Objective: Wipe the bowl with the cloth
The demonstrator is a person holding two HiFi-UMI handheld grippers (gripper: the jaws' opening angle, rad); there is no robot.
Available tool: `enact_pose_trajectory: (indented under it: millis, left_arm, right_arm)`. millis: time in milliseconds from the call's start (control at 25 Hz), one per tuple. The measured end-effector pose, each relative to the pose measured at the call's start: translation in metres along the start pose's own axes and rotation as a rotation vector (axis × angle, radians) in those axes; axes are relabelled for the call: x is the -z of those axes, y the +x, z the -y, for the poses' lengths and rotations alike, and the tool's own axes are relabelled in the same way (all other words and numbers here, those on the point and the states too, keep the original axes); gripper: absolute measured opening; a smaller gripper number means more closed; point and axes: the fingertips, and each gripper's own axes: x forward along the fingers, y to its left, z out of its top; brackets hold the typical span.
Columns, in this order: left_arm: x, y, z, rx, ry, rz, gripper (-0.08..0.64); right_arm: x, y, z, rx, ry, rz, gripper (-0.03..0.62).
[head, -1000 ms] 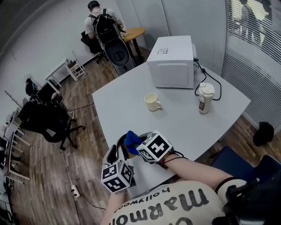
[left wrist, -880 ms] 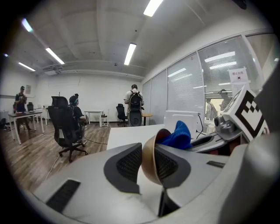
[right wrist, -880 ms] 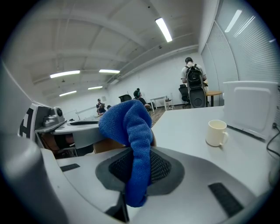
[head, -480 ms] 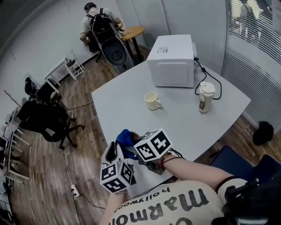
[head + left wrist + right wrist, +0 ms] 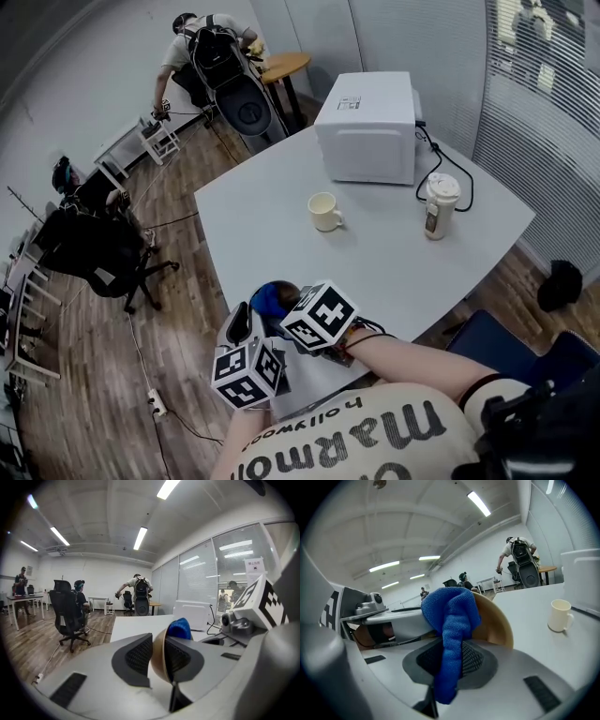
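My left hand-held gripper pinches the bowl rim. My right hand-held gripper squeezes the blue cloth, pressed against the bowl just ahead.

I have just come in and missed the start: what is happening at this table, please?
A person holds tongs in each hand over the near edge of the table. The left tongs clamp the rim of a tan bowl; the right tongs hold a blue cloth against the bowl's inside. The wiping seems under way.
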Motion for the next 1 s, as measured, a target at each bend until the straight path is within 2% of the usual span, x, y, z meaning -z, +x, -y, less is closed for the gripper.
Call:
enact_pose_trajectory:
  millis: [400,600,800,1000]
  left_arm:
    - [0.012,0.002,0.006,0.014,0.024,-0.05,0.063]
    - [0.012,0.002,0.006,0.02,0.018,-0.04,0.063]
    - [0.014,0.0,0.005,0.013,0.039,-0.042,0.063]
    - [0.016,-0.001,0.0,0.006,0.025,-0.047,0.061]
  right_arm:
    - [0.02,-0.005,0.022,0.109,-0.049,-0.076,0.063]
    - [0.017,-0.011,0.027,0.17,-0.113,-0.073,0.063]
    - [0.017,-0.014,0.032,0.208,-0.133,-0.084,0.063]
    - [0.011,-0.018,0.038,0.255,-0.167,-0.06,0.063]
